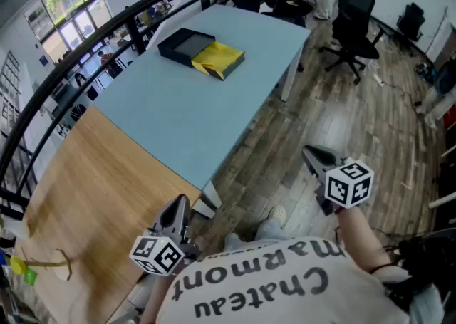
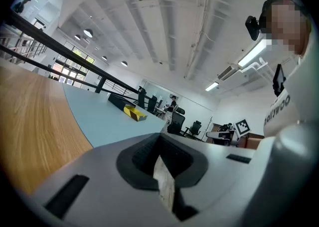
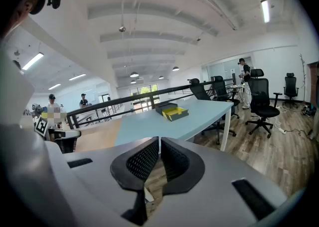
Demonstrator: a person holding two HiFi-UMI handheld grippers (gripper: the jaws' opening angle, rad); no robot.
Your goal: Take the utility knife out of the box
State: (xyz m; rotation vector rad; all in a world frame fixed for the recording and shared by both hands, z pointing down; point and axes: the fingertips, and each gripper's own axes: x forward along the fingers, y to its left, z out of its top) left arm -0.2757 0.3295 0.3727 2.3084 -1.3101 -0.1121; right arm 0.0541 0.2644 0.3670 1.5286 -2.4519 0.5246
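At the far end of the light blue table (image 1: pixel 192 123) lies a black box (image 1: pixel 182 44) with a yellow box part (image 1: pixel 218 59) against its right side. No utility knife shows in any view. My left gripper (image 1: pixel 179 207) hovers over the near corner of the wooden table, far short of the box, its jaws shut and empty. My right gripper (image 1: pixel 308 152) hangs over the floor to the right of the blue table, jaws shut with nothing between them. The box (image 2: pixel 130 112) is small and distant in the left gripper view, and the box (image 3: pixel 171 112) is likewise distant in the right gripper view.
A wooden table (image 1: pixel 85 187) adjoins the blue one on the left. A black railing (image 1: pixel 85 52) runs behind both. Office chairs (image 1: pixel 353 27) stand on the plank floor at the far right. A small yellow-green object (image 1: pixel 21 267) lies at the wooden table's near left edge.
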